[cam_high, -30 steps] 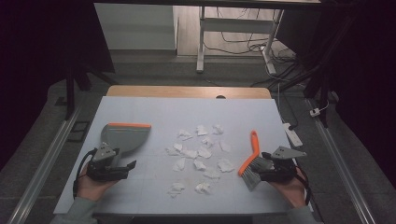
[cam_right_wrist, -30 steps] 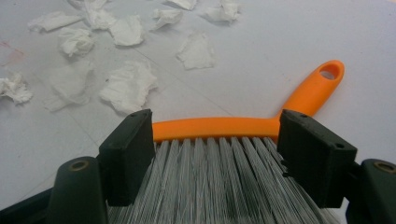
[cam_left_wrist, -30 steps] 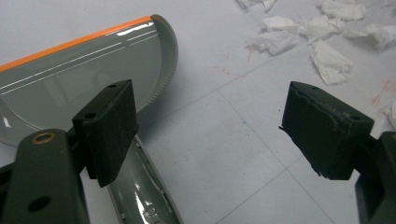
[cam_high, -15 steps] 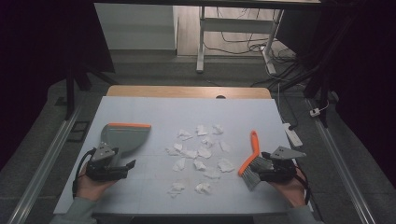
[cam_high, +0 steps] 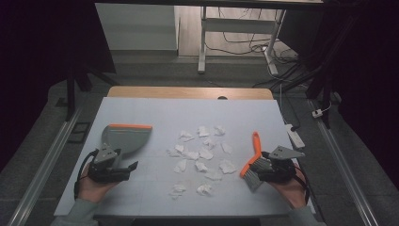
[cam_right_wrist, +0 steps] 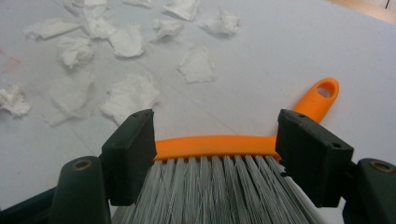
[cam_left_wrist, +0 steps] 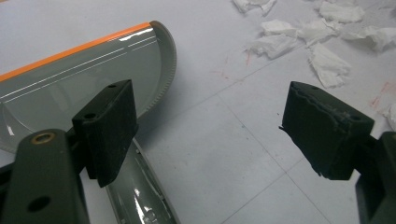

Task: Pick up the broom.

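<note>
We saw nothing had moved since the earlier frame. Our left gripper [cam_high: 123, 168] stayed wide open beside the dustpan [cam_high: 126, 138] handle, holding nothing. Our right gripper [cam_high: 258, 170] sat with its jaws on both sides of the brush [cam_high: 250, 159]; we could not tell if they squeezed it. Paper bits [cam_high: 201, 153] lay between, with bare table [cam_high: 263, 117] behind them.

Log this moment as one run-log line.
left gripper: open, at dustpan handle | right gripper: open, astride brush | paper scraps: scattered, unswept | stage: pre-grasp
</note>
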Motion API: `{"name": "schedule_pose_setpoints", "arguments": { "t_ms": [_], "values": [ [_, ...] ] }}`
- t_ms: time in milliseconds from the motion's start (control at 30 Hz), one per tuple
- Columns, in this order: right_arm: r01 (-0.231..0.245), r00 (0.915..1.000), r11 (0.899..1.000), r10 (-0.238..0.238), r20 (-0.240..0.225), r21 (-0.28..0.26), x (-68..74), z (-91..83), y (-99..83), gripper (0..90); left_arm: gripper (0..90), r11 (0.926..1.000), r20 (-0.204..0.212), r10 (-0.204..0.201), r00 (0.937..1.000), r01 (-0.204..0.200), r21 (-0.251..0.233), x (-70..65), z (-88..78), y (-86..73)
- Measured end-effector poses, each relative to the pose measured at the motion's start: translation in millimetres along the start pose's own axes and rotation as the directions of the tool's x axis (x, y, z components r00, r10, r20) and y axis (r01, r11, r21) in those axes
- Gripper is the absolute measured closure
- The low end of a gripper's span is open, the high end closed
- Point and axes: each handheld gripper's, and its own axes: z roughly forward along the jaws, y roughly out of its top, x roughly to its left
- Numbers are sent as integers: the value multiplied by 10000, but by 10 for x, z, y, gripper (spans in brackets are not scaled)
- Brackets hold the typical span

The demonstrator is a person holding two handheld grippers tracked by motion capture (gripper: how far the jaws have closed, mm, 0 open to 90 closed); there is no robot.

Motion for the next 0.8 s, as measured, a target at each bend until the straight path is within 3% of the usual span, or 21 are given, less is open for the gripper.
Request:
{"name": "schedule_pose_setpoints", "arguments": {
  "t_ms": [167,400,800],
  "values": [
    [46,9997,9999,-44,224,-92,26,-26,63,288,190,10000,-22,47,10000,-46,35,-11,6,0],
    [-464,9978,9988,454,489,185,3,-27,188,291,190,10000,4,48,10000,-48,59,-14,18,2],
    [-1242,9907,9873,1179,672,991,-59,-3,522,308,191,9999,52,54,10000,-55,120,6,36,0]
  ]
}}
